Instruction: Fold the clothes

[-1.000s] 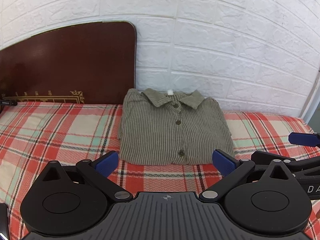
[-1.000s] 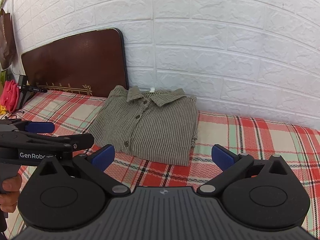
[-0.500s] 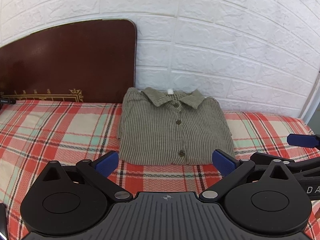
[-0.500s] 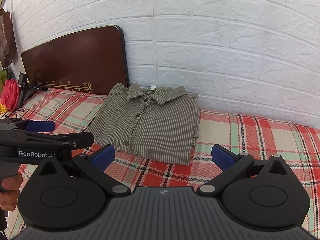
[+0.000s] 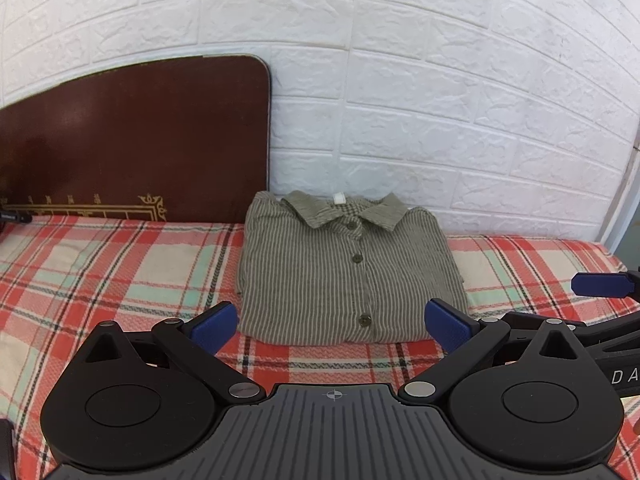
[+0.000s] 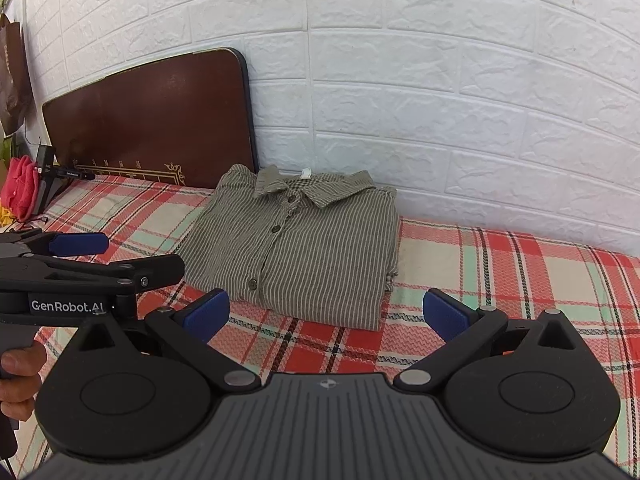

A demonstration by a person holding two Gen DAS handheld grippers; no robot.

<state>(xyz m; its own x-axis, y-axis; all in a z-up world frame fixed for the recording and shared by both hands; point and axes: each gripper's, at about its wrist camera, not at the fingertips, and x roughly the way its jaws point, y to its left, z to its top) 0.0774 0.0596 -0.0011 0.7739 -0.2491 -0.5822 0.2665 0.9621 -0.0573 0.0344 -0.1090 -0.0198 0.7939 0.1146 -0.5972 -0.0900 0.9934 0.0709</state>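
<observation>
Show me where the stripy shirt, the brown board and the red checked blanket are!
stripy shirt point(image 5: 320, 280), left wrist view, on its front panel.
brown board point(image 5: 140, 140), left wrist view, on its dark face.
red checked blanket point(image 6: 520, 280), right wrist view, bare part right of the shirt.

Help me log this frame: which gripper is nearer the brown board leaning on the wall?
Left. The left gripper hovers open before the folded shirt, on the side of the brown board. The right gripper, also open, sits farther toward the shirt's other side.
</observation>
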